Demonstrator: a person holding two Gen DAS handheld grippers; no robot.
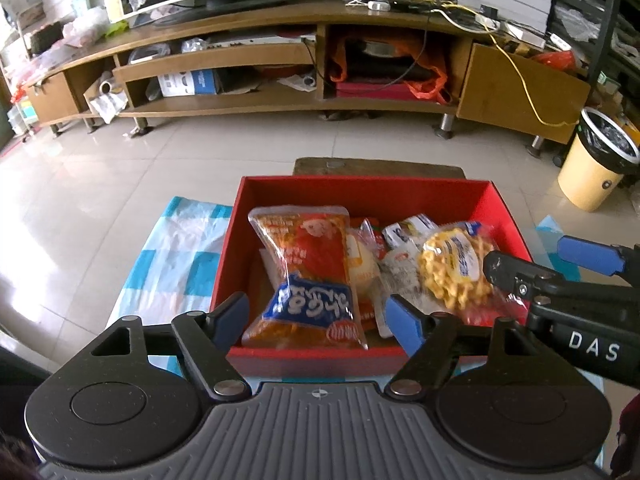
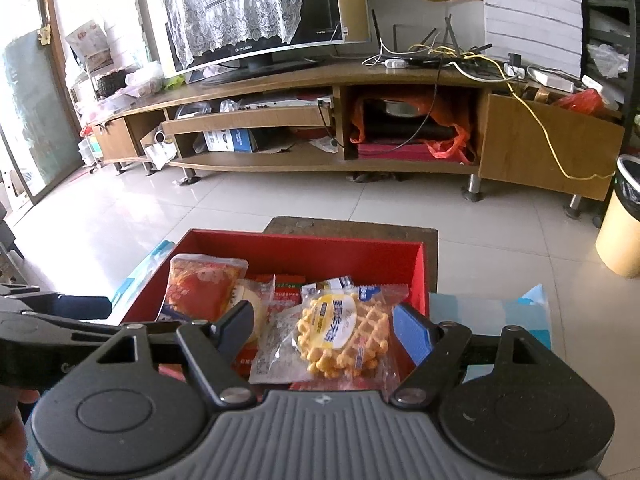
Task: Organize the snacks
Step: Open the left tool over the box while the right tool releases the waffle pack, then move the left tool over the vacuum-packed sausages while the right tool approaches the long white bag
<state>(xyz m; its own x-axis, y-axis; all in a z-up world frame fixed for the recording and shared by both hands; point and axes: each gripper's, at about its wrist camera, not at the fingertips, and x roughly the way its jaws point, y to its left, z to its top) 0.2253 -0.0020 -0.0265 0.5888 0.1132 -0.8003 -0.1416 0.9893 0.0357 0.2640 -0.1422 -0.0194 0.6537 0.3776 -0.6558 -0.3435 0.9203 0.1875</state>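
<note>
A red box (image 1: 508, 216) stands on a blue-and-white checked cloth (image 1: 176, 256) and holds several wrapped snacks. An orange noodle-snack bag (image 1: 308, 276) lies at its left, a waffle packet (image 1: 452, 268) at its right, and small packets sit between them. My left gripper (image 1: 316, 318) hangs open over the near end of the orange bag, pads clear of it. My right gripper (image 2: 326, 326) is open above the waffle packet (image 2: 344, 332), which rests in the box (image 2: 304, 246). Each gripper shows at the edge of the other's view: the right gripper (image 1: 548, 264) and the left one's black body (image 2: 44, 320).
A dark wooden stool (image 1: 380, 168) stands just beyond the box. Across the tiled floor runs a long wooden TV stand (image 1: 280, 104) with a television, cables and clutter. A cream bin with a black liner (image 1: 596, 168) is at the right.
</note>
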